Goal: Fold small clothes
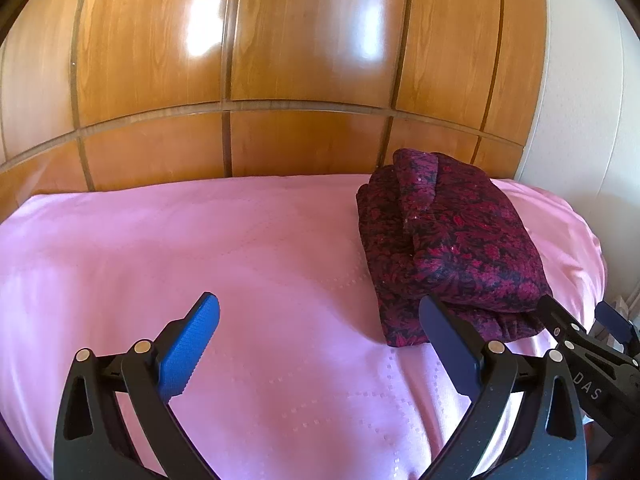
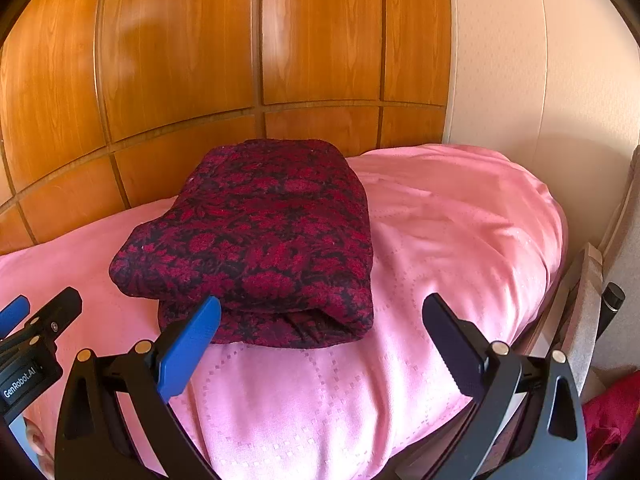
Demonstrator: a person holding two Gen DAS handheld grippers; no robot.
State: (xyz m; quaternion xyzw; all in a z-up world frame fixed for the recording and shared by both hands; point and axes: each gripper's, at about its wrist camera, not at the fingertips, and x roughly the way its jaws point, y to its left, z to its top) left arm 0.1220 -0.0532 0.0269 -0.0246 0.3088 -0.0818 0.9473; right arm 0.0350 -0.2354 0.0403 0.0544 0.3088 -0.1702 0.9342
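A dark red and black patterned garment lies folded into a thick bundle on the pink bedspread, close to the glossy wooden wardrobe that rises behind the bed. In the left wrist view the same garment shows a narrower folded strip lying across its top on the wardrobe side. The right gripper hangs just in front of the garment's near folded edge with its fingers spread wide and holding nothing; its blue finger pad overlaps the garment's near left corner in the view, though contact cannot be told. The left gripper is released too, fingers wide apart over bare bedspread beside the garment, away from the cream wall.
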